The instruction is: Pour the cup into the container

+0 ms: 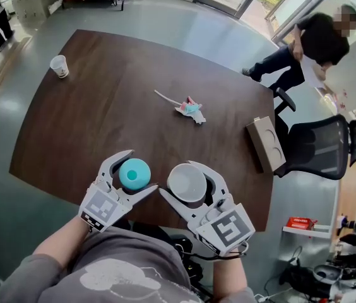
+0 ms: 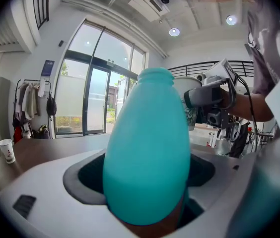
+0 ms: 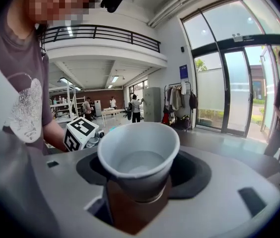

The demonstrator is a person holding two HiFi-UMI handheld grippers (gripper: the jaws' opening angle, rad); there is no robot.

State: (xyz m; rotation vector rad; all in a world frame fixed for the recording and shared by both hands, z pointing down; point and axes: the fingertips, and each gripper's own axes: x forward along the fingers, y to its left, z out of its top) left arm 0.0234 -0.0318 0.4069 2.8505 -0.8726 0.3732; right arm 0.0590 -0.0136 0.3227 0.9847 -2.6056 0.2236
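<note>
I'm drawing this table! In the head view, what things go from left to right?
paper cup → teal container → white cup → cardboard box → black chair

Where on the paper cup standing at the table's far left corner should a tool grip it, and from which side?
Grip the paper cup round its side wall, about mid-height, coming in level from the near side. It stands upright, mouth up and tapering downward, so level jaws across the wall probably seat best.
</note>
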